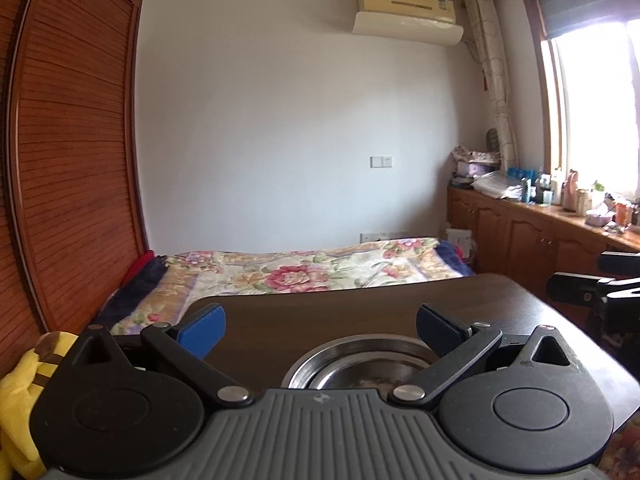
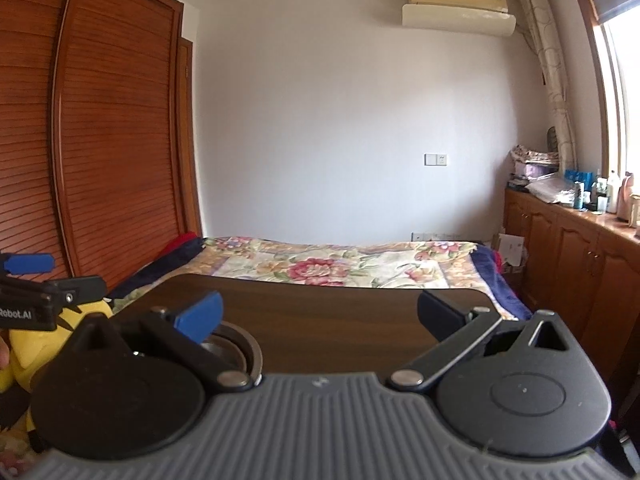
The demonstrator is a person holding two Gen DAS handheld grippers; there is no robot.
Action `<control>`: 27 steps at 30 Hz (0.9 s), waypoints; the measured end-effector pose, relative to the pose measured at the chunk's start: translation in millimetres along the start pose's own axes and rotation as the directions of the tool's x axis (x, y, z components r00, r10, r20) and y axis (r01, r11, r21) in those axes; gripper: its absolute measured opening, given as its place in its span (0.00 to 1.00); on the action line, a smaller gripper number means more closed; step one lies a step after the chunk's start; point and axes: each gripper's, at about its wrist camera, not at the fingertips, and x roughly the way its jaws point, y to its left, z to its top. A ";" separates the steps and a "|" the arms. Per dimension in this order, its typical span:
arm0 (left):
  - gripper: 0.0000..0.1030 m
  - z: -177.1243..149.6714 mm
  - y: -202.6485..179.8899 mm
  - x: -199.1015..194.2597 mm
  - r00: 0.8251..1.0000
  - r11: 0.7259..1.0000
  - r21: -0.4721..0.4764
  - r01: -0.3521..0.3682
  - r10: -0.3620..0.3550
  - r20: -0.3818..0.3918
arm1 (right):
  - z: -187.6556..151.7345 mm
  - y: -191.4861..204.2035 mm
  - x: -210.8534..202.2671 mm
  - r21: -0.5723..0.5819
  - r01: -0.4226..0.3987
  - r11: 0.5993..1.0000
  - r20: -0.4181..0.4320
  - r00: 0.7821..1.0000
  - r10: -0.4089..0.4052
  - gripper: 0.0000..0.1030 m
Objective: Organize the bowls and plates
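the yellow plush toy with brown stripes [image 1: 24,396] sits off the left edge of the dark wood-grain desk [image 1: 360,312], beside the tall reddish-brown louvred wardrobe [image 1: 76,152].

the left gripper [image 1: 320,326] hovers level over the desk's near edge, its 2 fingers spread wide apart with nothing between them. below and between those fingers, a round stainless steel bowl [image 1: 360,364] rests on the desk close to the near edge; its near part is hidden behind the gripper body, and neither finger touches it as far as can be seen.

in the right wrist view the same steel bowl [image 2: 234,350] lies toward the near left corner of the desk [image 2: 320,320], partly behind the blue left fingertip [image 2: 200,316]. the right gripper [image 2: 320,314] is also spread wide, holding nothing, over the bare middle of the desk.

beyond the desk's far edge lies a bed with a floral quilt [image 2: 340,264]. along the right wall runs a wooden cabinet [image 1: 532,236] crowded with bottles [image 1: 560,190], under a bright window [image 1: 596,108].
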 end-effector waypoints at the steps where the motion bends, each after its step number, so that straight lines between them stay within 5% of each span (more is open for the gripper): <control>1: 1.00 -0.3 -1.0 -0.8 1.000 1.000 0.008 -0.013 0.013 -0.002 | -0.5 0.3 -0.5 0.002 0.008 1.000 0.002 1.000 -0.008 1.00; 27: 1.00 -25.6 6.1 0.3 0.997 0.998 0.000 -0.065 0.065 -0.034 | -26.8 8.4 -5.9 0.023 0.088 0.996 -0.046 0.995 -0.087 1.00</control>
